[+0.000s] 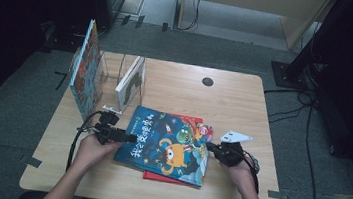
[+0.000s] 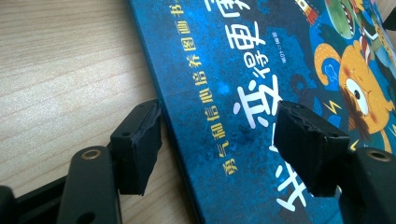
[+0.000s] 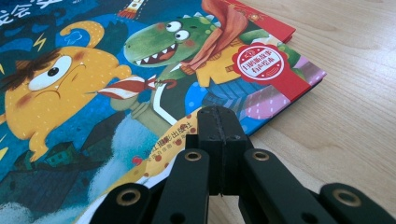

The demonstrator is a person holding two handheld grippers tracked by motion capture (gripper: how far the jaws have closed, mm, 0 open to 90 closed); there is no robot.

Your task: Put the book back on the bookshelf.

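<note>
A blue picture book [image 1: 166, 146] with cartoon monsters lies flat on a red book [image 1: 188, 118] at the front middle of the wooden table [image 1: 234, 101]. My left gripper [image 1: 130, 137] is at the blue book's left edge. In the left gripper view its jaws [image 2: 219, 116] stand open astride that edge of the blue book [image 2: 243, 60], one pad over the table and the other over the cover, neither pressing. My right gripper [image 1: 211, 146] is at the book's right edge. In the right gripper view its jaws [image 3: 217, 116] are shut against the edge of the blue book [image 3: 93, 93], and the red book [image 3: 271, 23] peeks out beyond.
A clear book stand [image 1: 127, 74] at the back left holds a white-edged book [image 1: 132, 80]. A large colourful book [image 1: 85, 69] stands upright at the table's left edge. A black round cap [image 1: 207, 81] sits in the tabletop at the back. Cables trail over the floor on the right.
</note>
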